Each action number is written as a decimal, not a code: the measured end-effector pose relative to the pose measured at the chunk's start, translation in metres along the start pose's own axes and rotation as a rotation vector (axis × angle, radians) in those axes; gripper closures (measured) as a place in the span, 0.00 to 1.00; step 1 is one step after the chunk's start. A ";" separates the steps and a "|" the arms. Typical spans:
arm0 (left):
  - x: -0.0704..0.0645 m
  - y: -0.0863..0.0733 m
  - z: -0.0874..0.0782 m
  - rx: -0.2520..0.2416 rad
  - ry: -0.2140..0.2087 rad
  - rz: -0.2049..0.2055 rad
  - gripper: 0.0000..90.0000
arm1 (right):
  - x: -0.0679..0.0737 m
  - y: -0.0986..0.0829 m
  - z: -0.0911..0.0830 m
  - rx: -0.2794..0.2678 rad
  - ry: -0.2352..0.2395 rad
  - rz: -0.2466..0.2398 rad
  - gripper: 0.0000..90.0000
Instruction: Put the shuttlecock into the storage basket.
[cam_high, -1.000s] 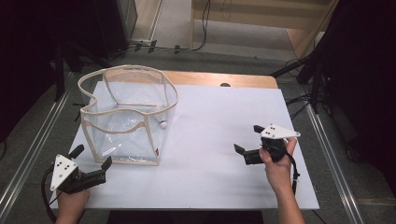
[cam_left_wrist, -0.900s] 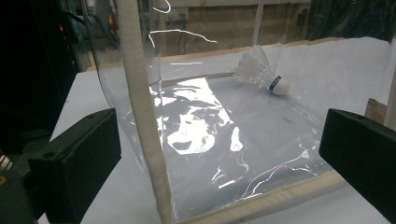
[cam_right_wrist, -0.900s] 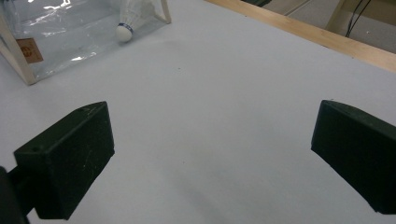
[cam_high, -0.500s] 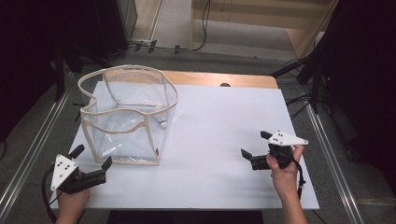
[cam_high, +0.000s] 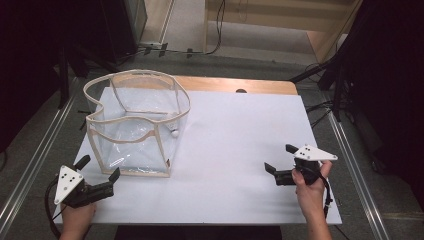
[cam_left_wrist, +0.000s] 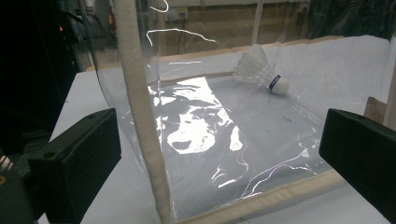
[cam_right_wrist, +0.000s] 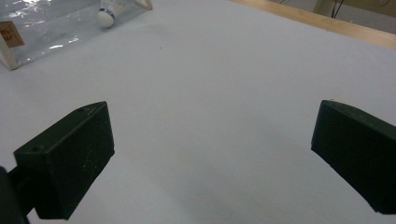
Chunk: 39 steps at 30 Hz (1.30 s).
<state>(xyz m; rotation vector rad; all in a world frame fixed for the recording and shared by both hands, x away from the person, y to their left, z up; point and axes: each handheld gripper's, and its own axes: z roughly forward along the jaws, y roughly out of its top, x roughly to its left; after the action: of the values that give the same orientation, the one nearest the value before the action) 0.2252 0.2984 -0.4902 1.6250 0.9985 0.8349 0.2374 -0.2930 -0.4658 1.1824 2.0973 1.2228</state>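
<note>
Shuttlecock (cam_left_wrist: 261, 70) x1 in clear bag (cam_high: 135, 125) (1); 2 tongs, both agape.

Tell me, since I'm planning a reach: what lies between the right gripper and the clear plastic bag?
Bare white tabletop in the high view, nothing between right gripper and clear plastic bag.

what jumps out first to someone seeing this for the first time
A clear plastic bag with beige trim stands open on the left of the white table, a shuttlecock lying inside it. The left gripper and right gripper, both open and empty, sit at the near corners.
</note>
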 end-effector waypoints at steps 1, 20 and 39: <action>0.000 0.000 0.000 0.000 0.000 0.000 0.00 | 0.000 -0.001 -0.001 0.002 -0.003 0.003 0.00; 0.000 0.000 -0.001 -0.002 -0.004 -0.001 0.00 | -0.015 -0.024 -0.014 0.009 -0.039 0.052 0.00; -0.001 0.000 0.000 0.006 0.009 0.002 0.00 | -0.041 -0.066 -0.032 -0.019 -0.069 0.160 0.00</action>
<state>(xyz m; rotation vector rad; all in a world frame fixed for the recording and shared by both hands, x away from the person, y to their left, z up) 0.2248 0.2977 -0.4904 1.6293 1.0068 0.8420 0.2063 -0.3591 -0.5079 1.3859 1.9684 1.2492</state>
